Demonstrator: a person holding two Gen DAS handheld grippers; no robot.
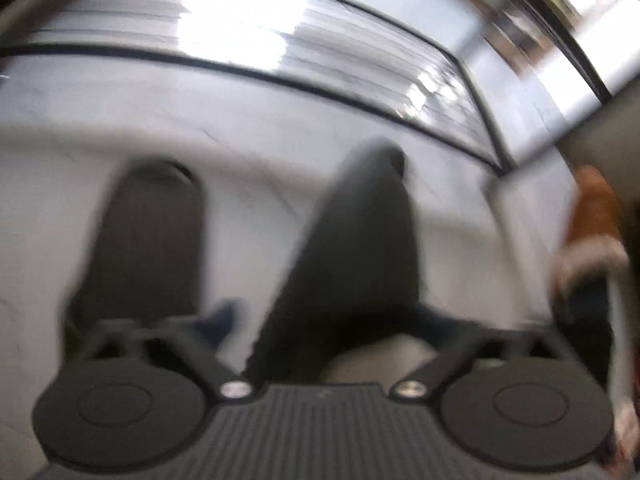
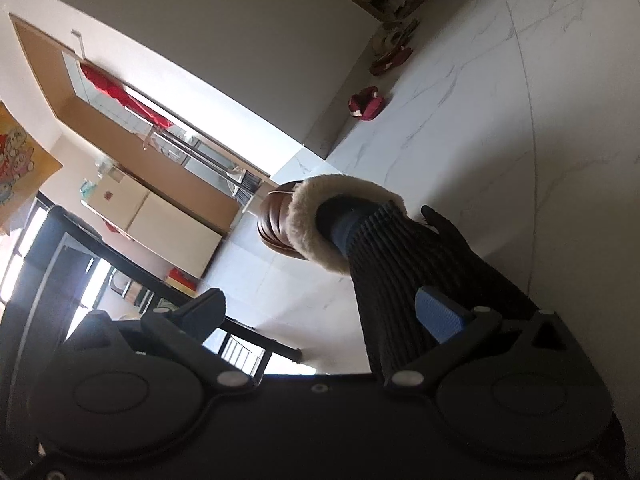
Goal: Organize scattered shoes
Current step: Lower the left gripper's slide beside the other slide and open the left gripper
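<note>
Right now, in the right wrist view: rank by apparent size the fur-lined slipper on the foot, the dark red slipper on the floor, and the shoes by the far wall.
1. fur-lined slipper, largest, though it is nearest the camera.
2. dark red slipper.
3. shoes by the far wall: each looks similar to the red one; too far away to rank surely.

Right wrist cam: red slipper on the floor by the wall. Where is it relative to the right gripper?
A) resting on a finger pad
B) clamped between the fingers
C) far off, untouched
C: the red slipper lies far across the floor; the right gripper is open and empty.
</note>
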